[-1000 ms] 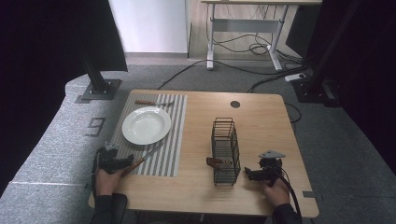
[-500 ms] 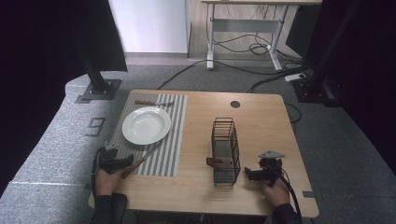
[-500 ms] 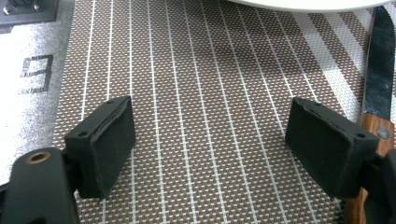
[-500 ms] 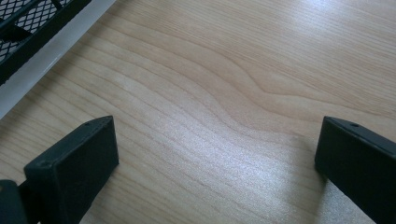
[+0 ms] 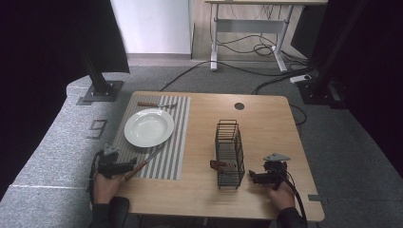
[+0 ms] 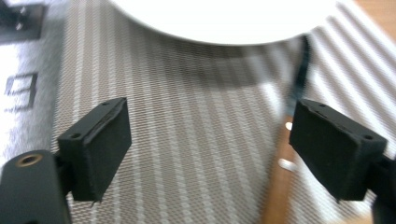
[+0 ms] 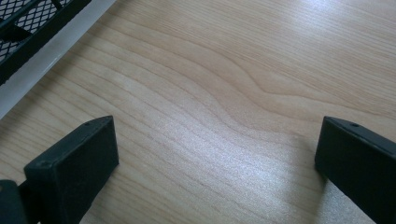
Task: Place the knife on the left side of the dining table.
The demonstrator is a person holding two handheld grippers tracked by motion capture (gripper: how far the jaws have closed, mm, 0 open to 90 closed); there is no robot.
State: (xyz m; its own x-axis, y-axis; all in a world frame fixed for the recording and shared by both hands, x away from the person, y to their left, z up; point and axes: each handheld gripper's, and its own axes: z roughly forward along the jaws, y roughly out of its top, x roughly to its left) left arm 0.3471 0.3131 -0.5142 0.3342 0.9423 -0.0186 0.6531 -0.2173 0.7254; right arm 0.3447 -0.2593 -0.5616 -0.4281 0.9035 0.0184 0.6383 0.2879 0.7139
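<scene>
A knife (image 5: 144, 165) with a wooden handle lies slanted on the striped placemat (image 5: 177, 142), below a white plate (image 5: 148, 127). My left gripper (image 5: 130, 167) is at the mat's near left corner, over the knife's handle end. In the left gripper view the left gripper (image 6: 208, 112) has just been opening. The handle (image 6: 279, 186) lies on the mat just inside the right-hand pad, with no pad pressing on it. My right gripper (image 5: 253, 176) rests low on the bare table beside a black wire rack (image 5: 229, 152). The right gripper (image 7: 215, 123) is open with nothing between the jaws.
A brown-handled utensil (image 5: 218, 165) sticks out of the rack's near end. Another utensil (image 5: 154, 104) lies across the far edge of the mat. The wooden table (image 5: 266, 128) has a round cable hole (image 5: 239, 106) at the back. The rack's base (image 7: 42, 28) edges the right gripper view.
The left hand has lifted slightly near the knife handle, while the knife stays lying on the mat. The right hand has not moved.
</scene>
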